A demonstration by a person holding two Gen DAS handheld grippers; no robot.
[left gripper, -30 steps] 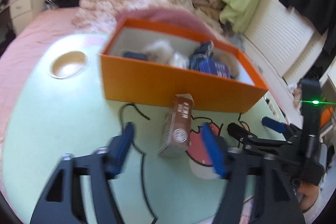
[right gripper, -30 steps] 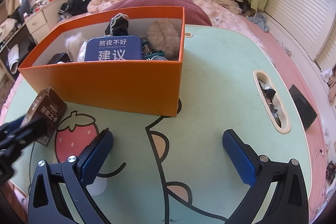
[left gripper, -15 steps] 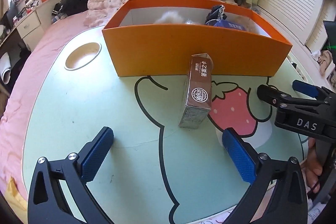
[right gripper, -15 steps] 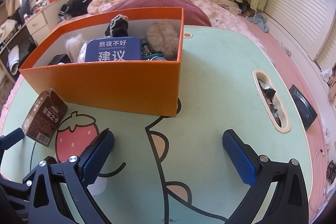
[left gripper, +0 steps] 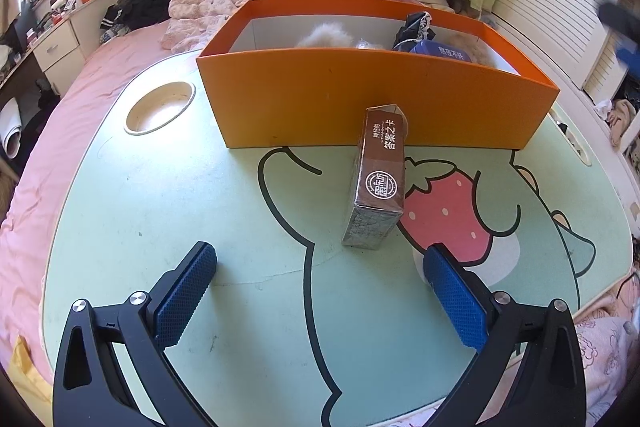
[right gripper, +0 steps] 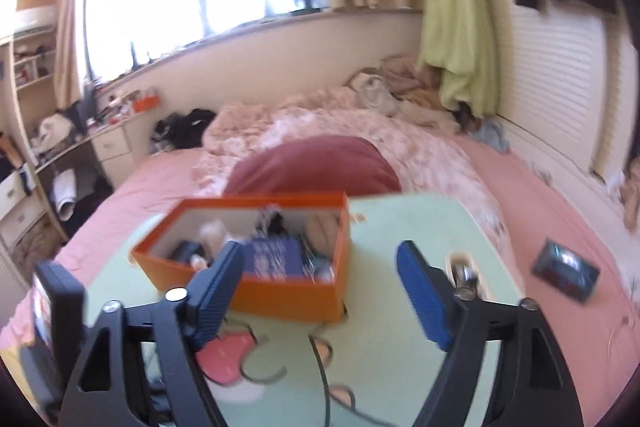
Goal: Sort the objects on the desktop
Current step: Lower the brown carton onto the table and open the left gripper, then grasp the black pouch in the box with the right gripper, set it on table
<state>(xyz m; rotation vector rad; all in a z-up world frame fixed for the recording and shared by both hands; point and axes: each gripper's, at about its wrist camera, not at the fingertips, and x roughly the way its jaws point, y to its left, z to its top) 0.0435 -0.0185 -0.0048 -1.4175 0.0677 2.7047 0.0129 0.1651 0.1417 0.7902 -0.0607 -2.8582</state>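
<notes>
Brown carton point(left gripper: 378, 179) lies flat on the pale green table point(left gripper: 168, 195), just beyond the left tongs point(left gripper: 320, 291) and a little toward their right pad. Its far end rests against, or just short of, the front wall of the orange box point(left gripper: 360, 103); I cannot tell which. One long side lies along the printed strawberry point(left gripper: 448, 207).

Left tongs stand spread as wide as they go, both blue pads low over the table with nothing between them; the carton sits ahead of the tips, untouched.

Right tongs point(right gripper: 320, 291) are closing, the pads about half apart, and nothing lies between them. That view is blurred; they hang above the table with the orange box showing behind the gap.

Inside the box sit a dark blue tin point(right gripper: 276, 255) with white lettering, something pale and fluffy point(left gripper: 324, 35), and a dark bundle point(left gripper: 414, 27). A round cup recess point(left gripper: 159, 103) marks the table's left side. Beyond it lie a pink bed point(right gripper: 540, 187), a dark red cushion point(right gripper: 312, 167) and rumpled bedding point(right gripper: 320, 123).
</notes>
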